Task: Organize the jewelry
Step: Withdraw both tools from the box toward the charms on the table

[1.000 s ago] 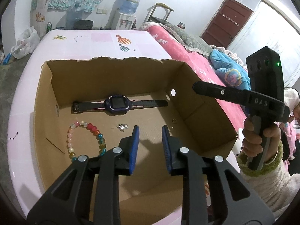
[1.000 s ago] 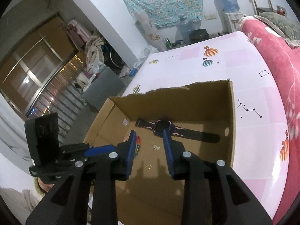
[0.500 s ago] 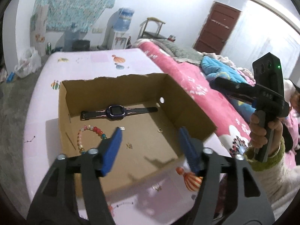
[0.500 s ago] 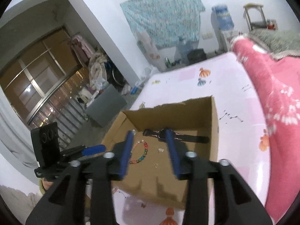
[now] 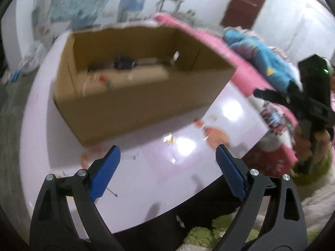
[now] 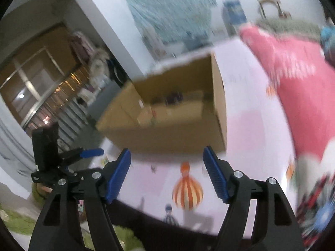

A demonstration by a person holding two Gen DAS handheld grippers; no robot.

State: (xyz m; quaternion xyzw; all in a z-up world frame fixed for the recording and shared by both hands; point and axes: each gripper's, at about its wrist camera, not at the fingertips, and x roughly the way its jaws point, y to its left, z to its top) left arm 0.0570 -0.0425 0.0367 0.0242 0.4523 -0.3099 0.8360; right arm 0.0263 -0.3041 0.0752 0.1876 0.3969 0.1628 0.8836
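Cardboard box already held watch and beads; both grippers' fingers had just been opening, nothing between; small bits remained on bench

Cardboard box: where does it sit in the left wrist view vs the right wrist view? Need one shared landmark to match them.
Left wrist: cardboard box fills upper centre-left, on the pale pink sheet, beyond the open left claw.
Right wrist: cardboard box sits at centre, just above the open right claw.
Shared landmark: the water dispenser against the far wall, behind the box.
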